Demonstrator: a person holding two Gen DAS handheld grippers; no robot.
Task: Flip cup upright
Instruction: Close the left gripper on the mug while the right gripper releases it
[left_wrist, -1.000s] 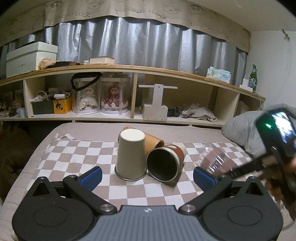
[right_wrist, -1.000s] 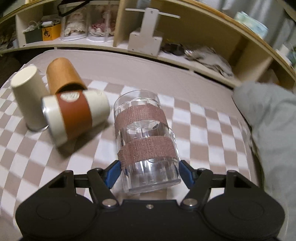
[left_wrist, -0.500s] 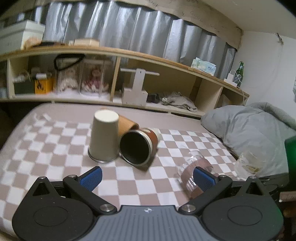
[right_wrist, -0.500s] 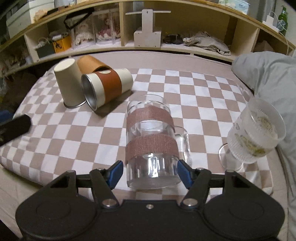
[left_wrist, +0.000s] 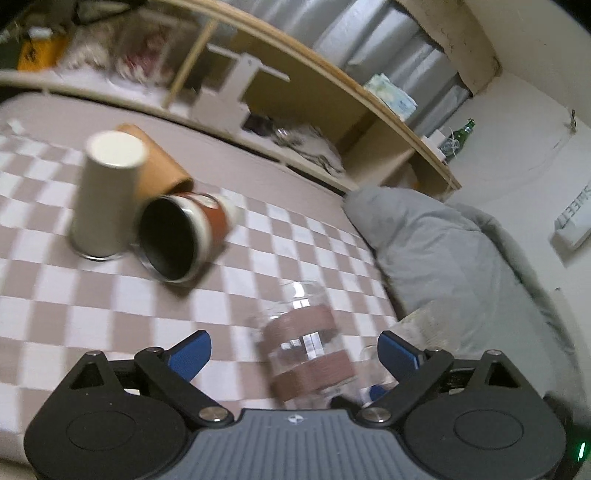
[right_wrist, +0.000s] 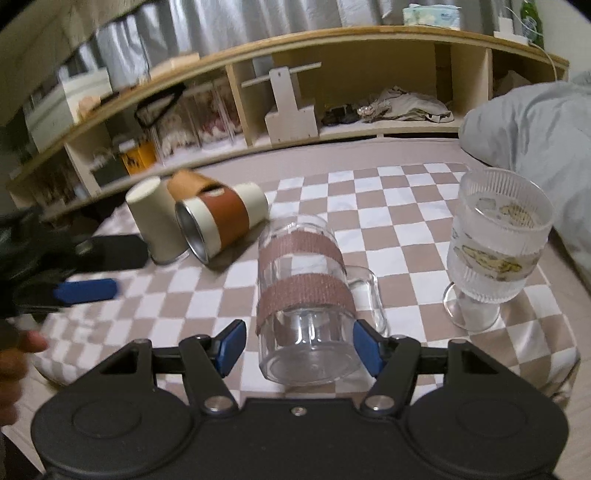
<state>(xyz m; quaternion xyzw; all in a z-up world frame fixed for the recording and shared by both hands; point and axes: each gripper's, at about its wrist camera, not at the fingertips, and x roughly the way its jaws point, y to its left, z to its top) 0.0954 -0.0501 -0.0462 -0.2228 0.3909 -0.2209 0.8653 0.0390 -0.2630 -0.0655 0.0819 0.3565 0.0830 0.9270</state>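
A clear glass mug (right_wrist: 306, 295) with two brown bands and a handle lies on its side on the checkered cloth (right_wrist: 406, 236), its base toward my right gripper (right_wrist: 297, 345). The blue pads stand a little off each side of the base, so that gripper is open around it. The mug also shows in the left wrist view (left_wrist: 306, 343), between the spread fingers of my open left gripper (left_wrist: 295, 352). A metal cup with a brown sleeve (right_wrist: 218, 225) lies on its side. A cream cup (right_wrist: 153, 218) stands upside down beside it. An orange cup (right_wrist: 186, 182) lies behind them.
A frosted stemmed glass (right_wrist: 495, 243) stands upright at the right, near the cloth's front edge. A grey pillow (right_wrist: 532, 122) lies behind it. Wooden shelves (right_wrist: 332, 85) full of items run along the back. My left gripper shows at the left of the right wrist view (right_wrist: 85, 290).
The right gripper's pads have spread off the mug, which now lies on the cloth. The left gripper has swung right and down toward the mug.
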